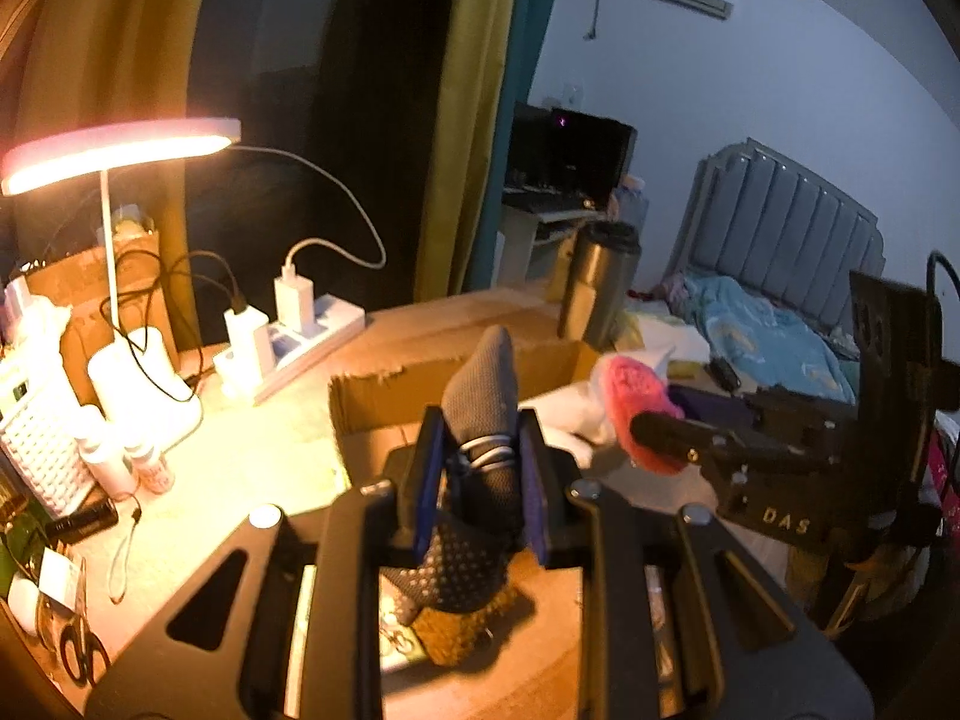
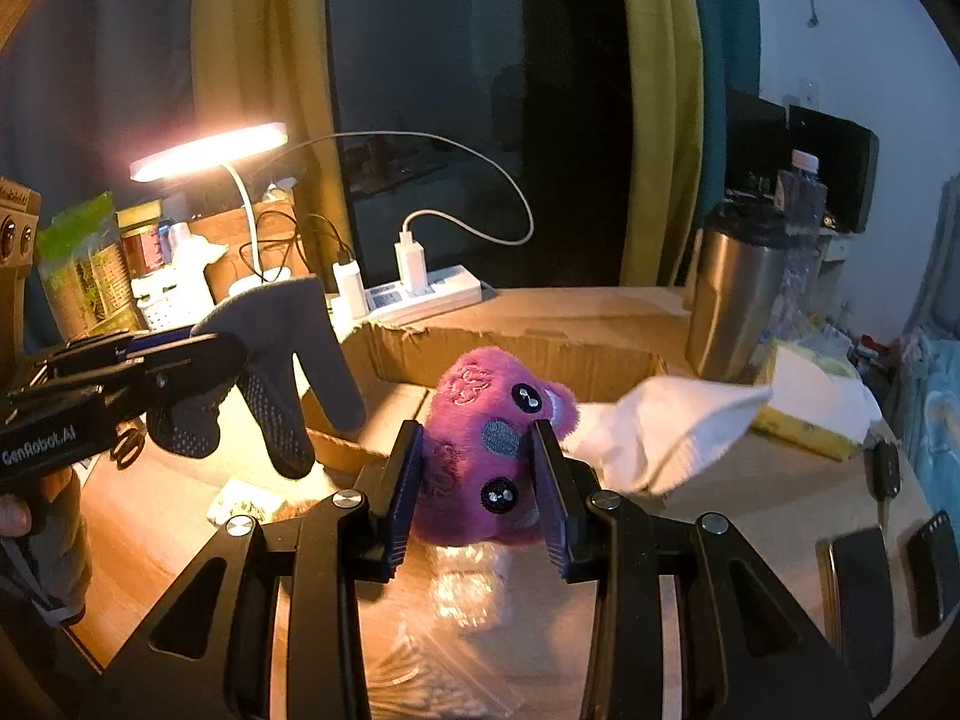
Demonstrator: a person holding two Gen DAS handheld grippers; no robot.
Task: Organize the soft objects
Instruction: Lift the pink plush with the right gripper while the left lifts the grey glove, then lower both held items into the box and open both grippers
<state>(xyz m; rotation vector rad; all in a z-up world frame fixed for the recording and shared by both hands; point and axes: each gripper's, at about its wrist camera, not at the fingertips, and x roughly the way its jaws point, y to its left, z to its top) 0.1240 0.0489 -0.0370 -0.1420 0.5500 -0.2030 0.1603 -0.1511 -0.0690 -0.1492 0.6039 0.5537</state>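
My left gripper (image 1: 480,450) is shut on a dark grey sock with grip dots (image 1: 480,396) and holds it up above the desk, in front of an open cardboard box (image 1: 432,378). In the right wrist view the same sock (image 2: 282,360) hangs folded from the left gripper (image 2: 198,354). My right gripper (image 2: 477,468) is shut on a purple plush toy (image 2: 486,420) with button eyes, held over the box (image 2: 540,354). A white sock (image 2: 666,426) lies to its right. The plush shows pink in the left wrist view (image 1: 636,402).
A lit desk lamp (image 1: 120,150), a power strip with chargers (image 1: 300,324) and small bottles (image 1: 126,456) stand at the left. A steel tumbler (image 2: 738,300) stands behind the box. Scissors (image 1: 84,654) lie at the desk's near left. A key and phones (image 2: 888,564) lie at the right.
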